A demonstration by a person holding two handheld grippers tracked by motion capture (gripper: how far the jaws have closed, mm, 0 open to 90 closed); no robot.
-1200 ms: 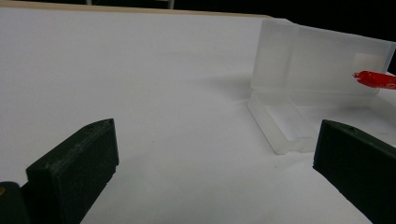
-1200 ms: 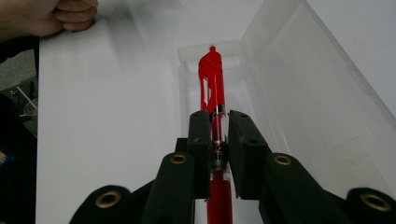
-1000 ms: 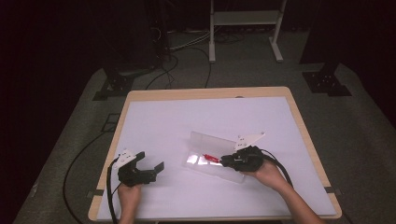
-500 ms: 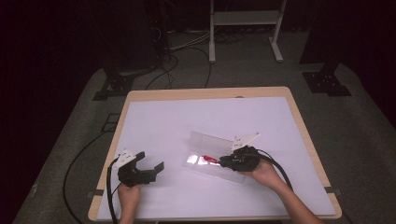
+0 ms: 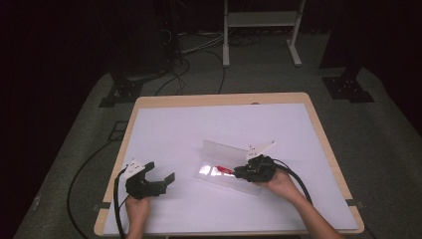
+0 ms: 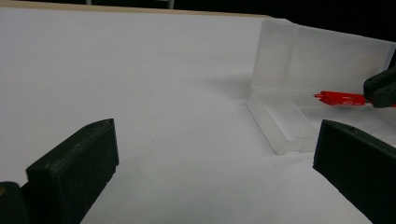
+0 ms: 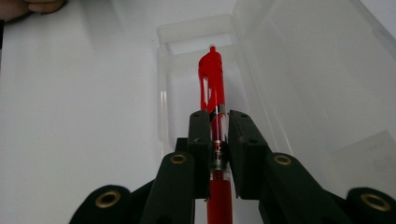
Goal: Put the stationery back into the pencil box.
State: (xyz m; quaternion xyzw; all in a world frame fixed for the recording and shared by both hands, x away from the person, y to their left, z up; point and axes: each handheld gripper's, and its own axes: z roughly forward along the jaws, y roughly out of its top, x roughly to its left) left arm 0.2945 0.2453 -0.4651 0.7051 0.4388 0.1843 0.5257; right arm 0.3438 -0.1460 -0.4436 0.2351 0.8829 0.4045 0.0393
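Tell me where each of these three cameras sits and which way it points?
High view: fixed above the person's side, looking forward and down on the table; both hands and forearms show, with the left gripper and right gripper.
Left gripper view: rides the left gripper, looking across the table between its wide-apart jaws toward the clear case.
Right gripper view: rides the right gripper, looking along jaws closed on the red pen over the case.
All three views share the case and pen.
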